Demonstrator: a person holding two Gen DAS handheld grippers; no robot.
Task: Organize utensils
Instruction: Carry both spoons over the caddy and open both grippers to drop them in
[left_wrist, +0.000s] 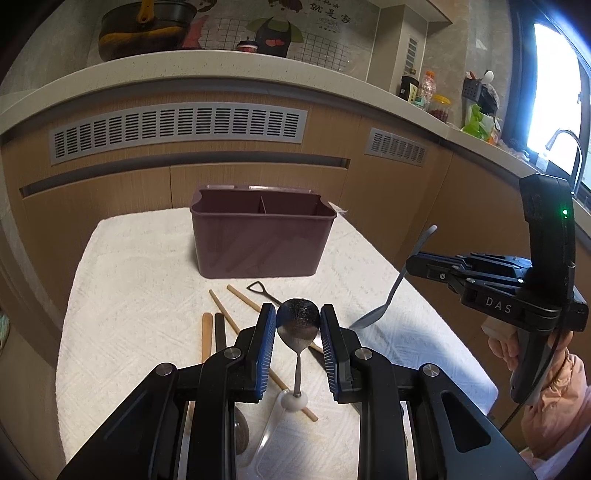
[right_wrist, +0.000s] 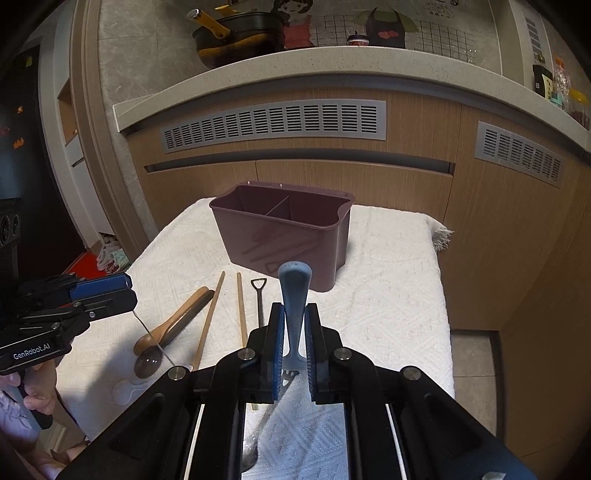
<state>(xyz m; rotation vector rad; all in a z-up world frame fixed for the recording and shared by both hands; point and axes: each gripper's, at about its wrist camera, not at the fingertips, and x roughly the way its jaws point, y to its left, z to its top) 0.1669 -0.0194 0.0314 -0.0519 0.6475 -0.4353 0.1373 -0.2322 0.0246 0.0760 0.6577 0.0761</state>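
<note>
While the left gripper (left_wrist: 297, 321) pinches a steel spoon (left_wrist: 297, 320) by its bowl above the white cloth (left_wrist: 147, 295), the maroon caddy (left_wrist: 263, 240) stands behind loose chopsticks (left_wrist: 236, 326); at right, the other tool carries a grey spoon (left_wrist: 391, 291). From the right wrist, the right gripper (right_wrist: 294, 328) clamps that grey spoon's handle (right_wrist: 294, 295), jaws nearly closed, caddy (right_wrist: 284, 236) just beyond.
</note>
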